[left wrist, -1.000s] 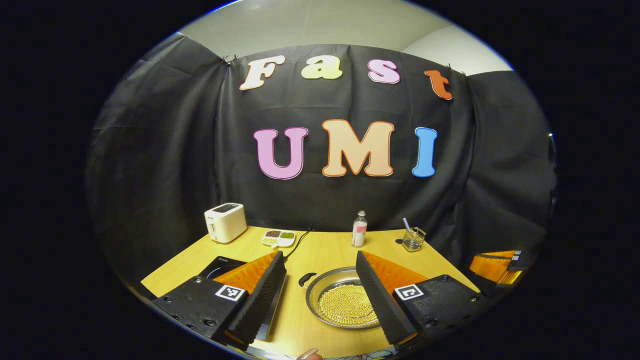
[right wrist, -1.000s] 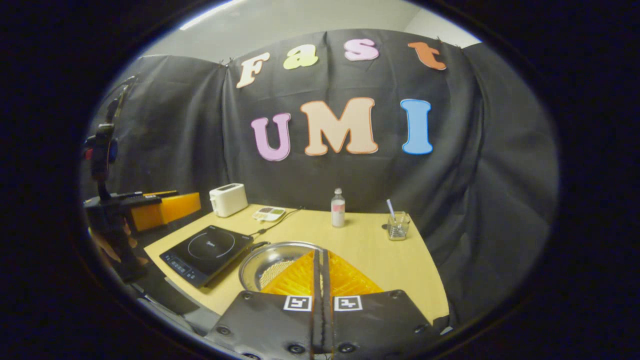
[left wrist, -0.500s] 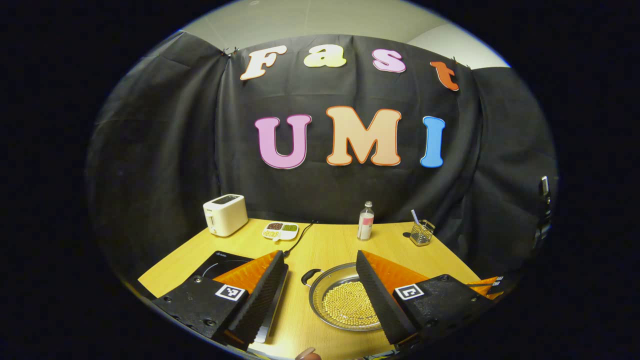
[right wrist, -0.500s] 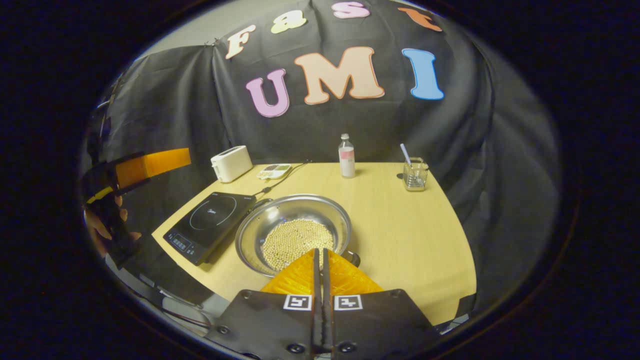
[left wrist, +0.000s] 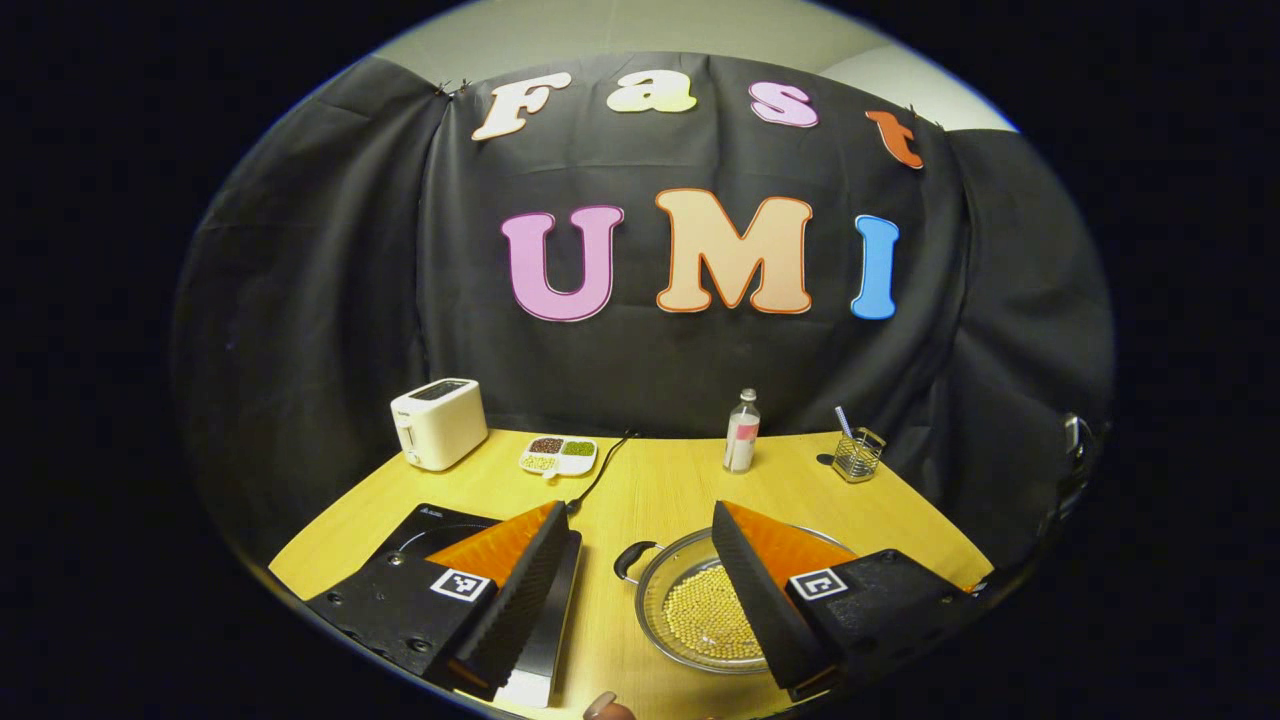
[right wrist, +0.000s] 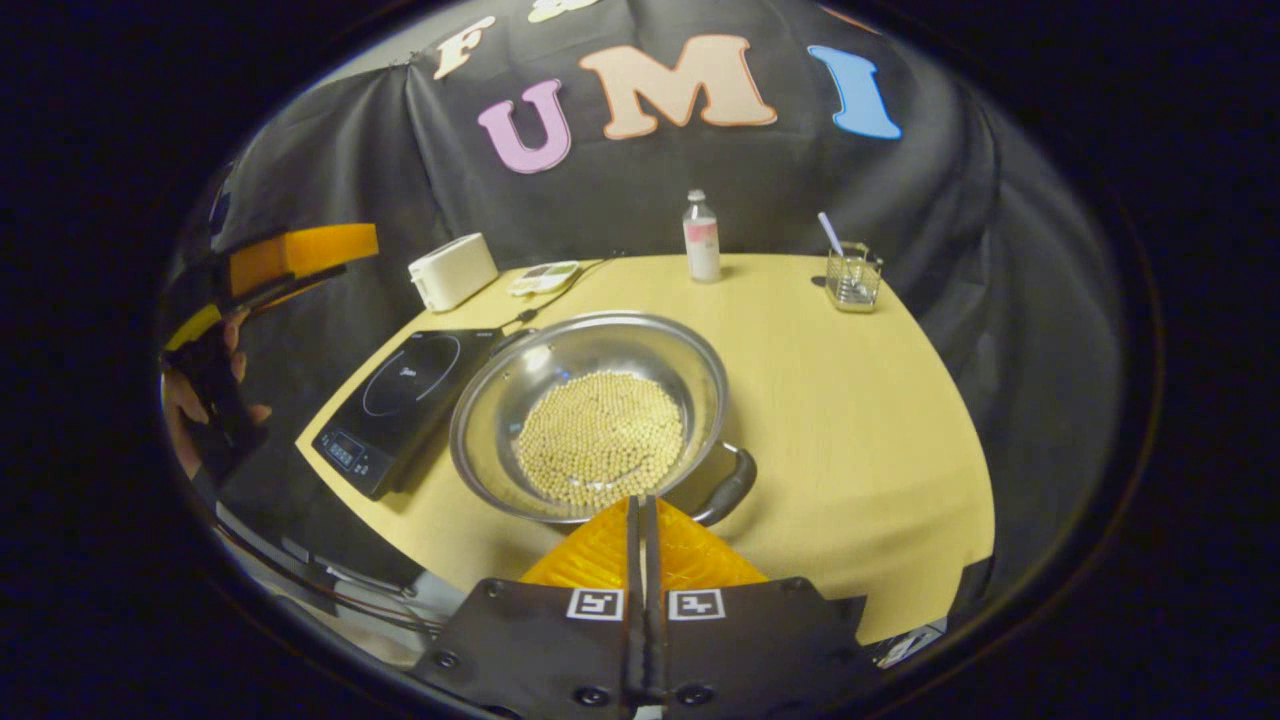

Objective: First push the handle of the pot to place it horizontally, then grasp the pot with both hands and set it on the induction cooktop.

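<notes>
A white toaster [left wrist: 437,424] is seen at the left back of the table [left wrist: 660,490]. A small snack tray [left wrist: 558,455], a bottle [left wrist: 741,431] and a glass cup [left wrist: 858,455] are lined up to its right.

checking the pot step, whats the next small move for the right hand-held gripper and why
Probably ease the shut right hand-held gripper forward and to its right onto the near handle and nudge it sideways. The pot of beans sits beside the induction cooktop with its handles lying diagonally, and the tips are just short of that handle.
</notes>
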`<state>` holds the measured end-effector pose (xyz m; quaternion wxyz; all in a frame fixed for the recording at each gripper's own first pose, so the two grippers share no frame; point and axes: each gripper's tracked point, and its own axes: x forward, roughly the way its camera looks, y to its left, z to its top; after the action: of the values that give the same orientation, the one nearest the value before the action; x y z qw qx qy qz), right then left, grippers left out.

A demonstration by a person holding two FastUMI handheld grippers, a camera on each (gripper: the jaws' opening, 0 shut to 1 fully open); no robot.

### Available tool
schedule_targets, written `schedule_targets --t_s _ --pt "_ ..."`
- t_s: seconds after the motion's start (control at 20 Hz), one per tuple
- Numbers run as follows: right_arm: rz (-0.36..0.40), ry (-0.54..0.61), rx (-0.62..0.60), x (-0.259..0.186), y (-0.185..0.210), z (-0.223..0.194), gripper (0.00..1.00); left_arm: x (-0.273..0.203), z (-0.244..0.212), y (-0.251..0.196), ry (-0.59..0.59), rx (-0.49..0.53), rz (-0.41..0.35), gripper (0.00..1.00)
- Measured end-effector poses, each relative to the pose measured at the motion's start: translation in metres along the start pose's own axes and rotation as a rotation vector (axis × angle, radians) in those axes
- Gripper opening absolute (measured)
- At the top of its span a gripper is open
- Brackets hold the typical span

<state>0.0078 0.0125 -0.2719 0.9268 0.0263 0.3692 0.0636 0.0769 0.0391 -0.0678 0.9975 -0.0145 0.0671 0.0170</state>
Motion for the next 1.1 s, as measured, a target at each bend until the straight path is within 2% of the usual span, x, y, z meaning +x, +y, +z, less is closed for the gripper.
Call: schedule_targets --t_s 0.2,0.25,0.35,0.55,0.65,0.7,1.1 --pt "-0.005 0.07 0.016 0.012 -0.001 -0.018 0.0 0.011 -0.005 0.006 0.018 0.005 0.0 0.94" --pt "-0.007 0.084 0.013 0.016 -0.002 -0.022 0.07 0.013 -0.007 0.006 0.022 0.006 -0.005 0.94" --pt "-0.014 0.111 0.006 0.024 -0.005 -0.031 0.0 0.016 -0.009 0.008 0.027 0.008 -0.006 0.91" --pt "-0.025 0.151 0.006 0.036 -0.013 -0.04 0.02 0.019 -0.013 0.013 0.04 0.006 0.002 0.91" --pt "-0.035 0.154 -0.007 0.041 -0.022 -0.038 0.0 0.021 -0.014 0.017 0.046 0.006 0.007 0.9" --pt "-0.033 0.159 -0.008 0.041 -0.023 -0.038 0.02 0.022 -0.014 0.017 0.047 0.002 0.006 0.91" --pt "-0.065 0.149 -0.025 0.052 -0.041 -0.027 0.02 0.026 -0.017 0.022 0.063 -0.012 0.014 0.91"
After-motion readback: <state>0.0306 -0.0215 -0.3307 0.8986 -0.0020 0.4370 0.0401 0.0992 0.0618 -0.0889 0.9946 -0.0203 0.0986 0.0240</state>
